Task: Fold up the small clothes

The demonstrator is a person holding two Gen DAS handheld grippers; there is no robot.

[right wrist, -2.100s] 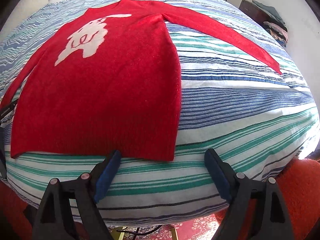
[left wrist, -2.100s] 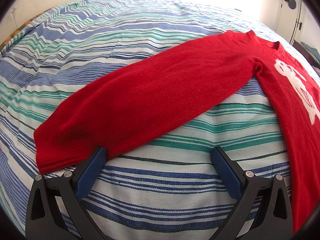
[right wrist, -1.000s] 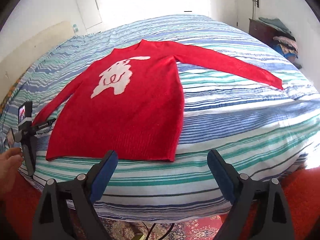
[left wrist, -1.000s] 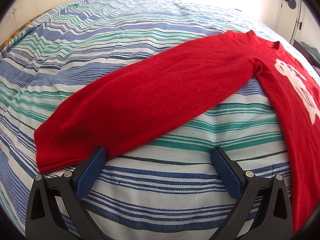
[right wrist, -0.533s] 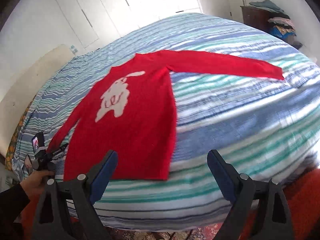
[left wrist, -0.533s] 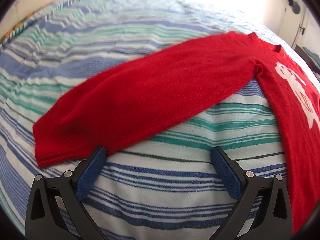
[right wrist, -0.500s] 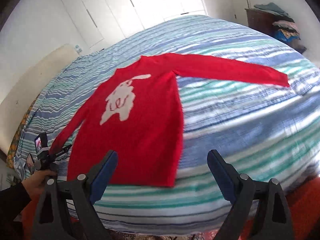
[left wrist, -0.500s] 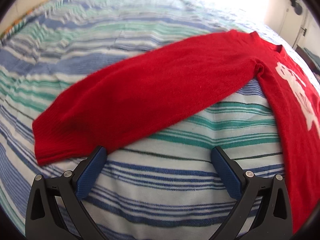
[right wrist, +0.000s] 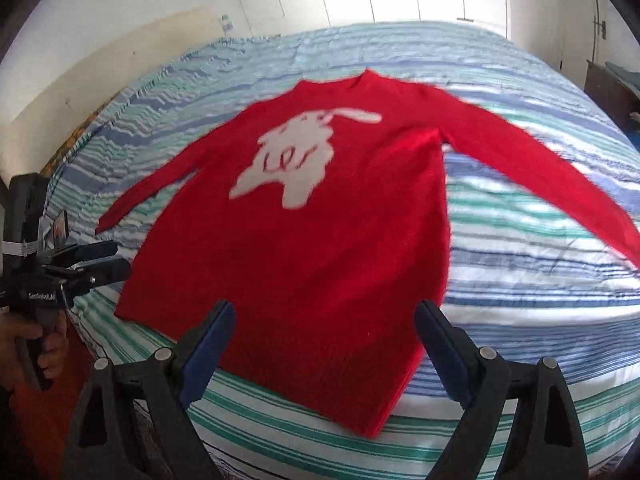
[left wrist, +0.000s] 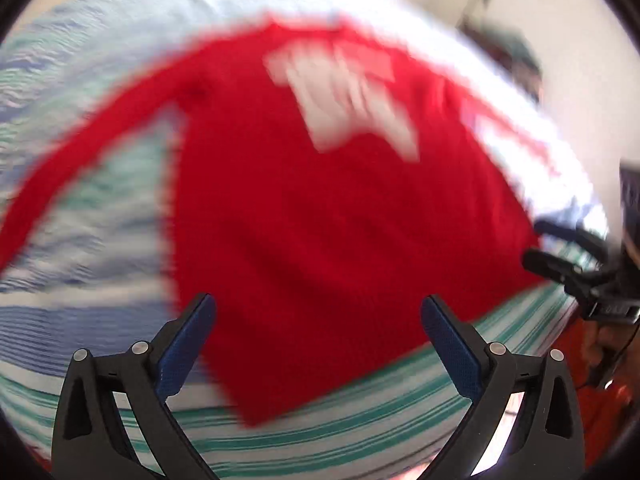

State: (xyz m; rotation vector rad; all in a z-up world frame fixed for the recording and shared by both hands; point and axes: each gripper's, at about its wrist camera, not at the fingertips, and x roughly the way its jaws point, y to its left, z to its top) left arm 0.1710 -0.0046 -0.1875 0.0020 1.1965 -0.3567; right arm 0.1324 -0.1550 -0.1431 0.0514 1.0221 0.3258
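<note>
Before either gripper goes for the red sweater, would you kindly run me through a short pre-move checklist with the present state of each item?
1. Red sweater lies flat, front up, on the striped bedspread: ok.
2. Both sleeves spread out to the sides, none folded in yet: ok.
3. Right gripper jaws stand wide with nothing between them: ok.
4. Left gripper jaws stand wide, nothing held: ok.
5. Left wrist view sharp enough to aim at the hem: not ok, it is heavily blurred.
6. Hem free of wrinkles along its whole edge: cannot tell, the grippers partly hide it.
</note>
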